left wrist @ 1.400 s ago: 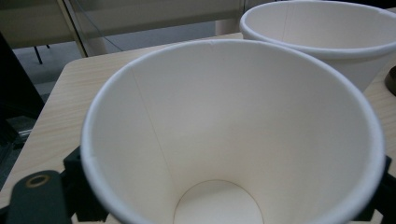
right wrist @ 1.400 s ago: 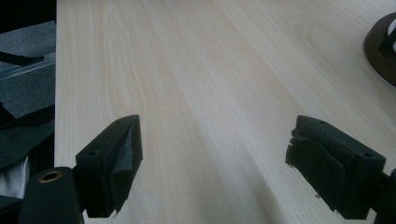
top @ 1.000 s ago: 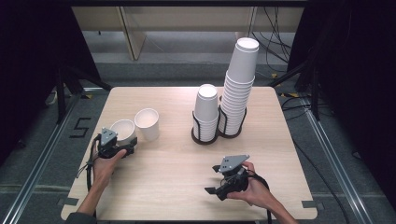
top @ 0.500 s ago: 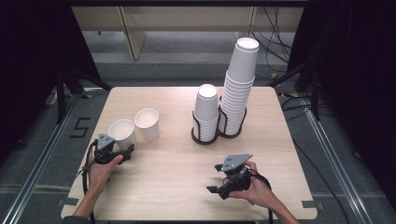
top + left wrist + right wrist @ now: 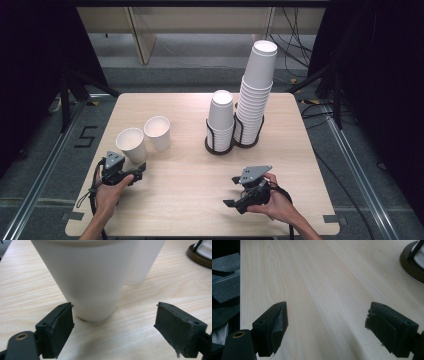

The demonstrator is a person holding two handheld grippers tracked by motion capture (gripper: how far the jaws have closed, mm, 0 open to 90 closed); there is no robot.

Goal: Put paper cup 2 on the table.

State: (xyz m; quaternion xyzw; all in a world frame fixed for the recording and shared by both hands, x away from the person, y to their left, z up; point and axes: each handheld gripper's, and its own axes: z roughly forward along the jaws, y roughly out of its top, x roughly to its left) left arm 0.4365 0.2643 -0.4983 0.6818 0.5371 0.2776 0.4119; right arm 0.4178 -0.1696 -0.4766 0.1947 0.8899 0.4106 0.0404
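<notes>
Two white paper cups stand upright on the left of the wooden table [image 5: 190, 185]: the nearer cup [image 5: 131, 144] [image 5: 87, 280] and a second cup [image 5: 158, 132] [image 5: 143, 262] just behind it. My left gripper [image 5: 138, 169] [image 5: 115, 330] is open right in front of the nearer cup, whose base sits just beyond the jaws. Two dark holders carry upside-down cup stacks: a short stack [image 5: 220, 120] and a tall stack [image 5: 255, 92]. My right gripper [image 5: 231, 192] [image 5: 325, 327] is open low over bare table at the front right, with nothing between its jaws.
A dark holder base [image 5: 413, 263] [image 5: 200, 255] edges into both gripper views at the upper right. The table's left edge [image 5: 240, 290] drops off to grey floor. Cables [image 5: 295, 45] lie on the floor behind the table.
My left gripper has drawn back toward the table's front edge, away from the nearer cup. The right gripper has barely moved.
</notes>
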